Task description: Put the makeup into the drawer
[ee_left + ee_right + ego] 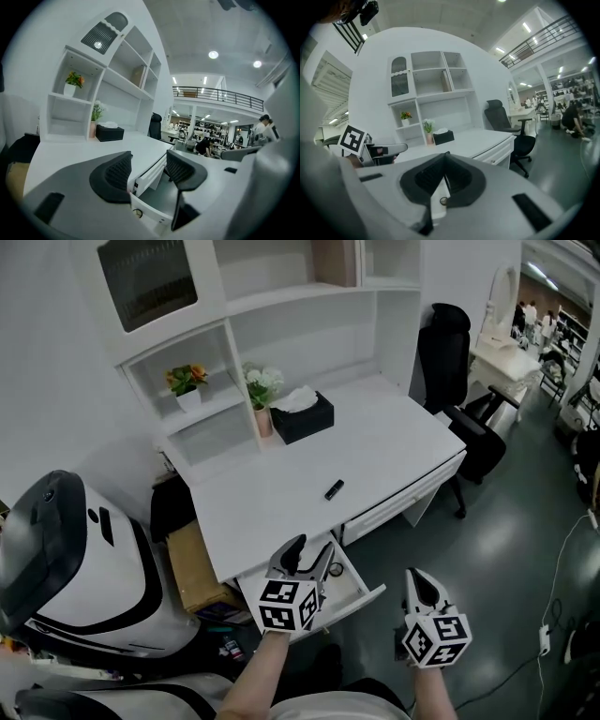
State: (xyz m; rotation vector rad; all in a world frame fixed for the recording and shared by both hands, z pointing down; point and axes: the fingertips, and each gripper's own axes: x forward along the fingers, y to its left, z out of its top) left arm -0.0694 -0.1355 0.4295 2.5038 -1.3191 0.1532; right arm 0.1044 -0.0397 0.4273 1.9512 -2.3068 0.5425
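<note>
Drawer (361, 599) looks pulled out; makeup (334, 489) lies on the counter (394, 442). Left gripper (312, 557) gapes empty, right gripper (419, 579) closed on nothing. Next: reach and pinch the makeup.

The grey-and-black left gripper (314, 556) and right gripper (418, 578) are each bearing black ribbed pads (117, 172) and a white marker cube (286, 605).

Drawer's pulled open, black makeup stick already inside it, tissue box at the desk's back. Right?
No: the black makeup stick lies on the desk top, not in the open drawer, as the head view shows. The tissue box is at the back.
</note>
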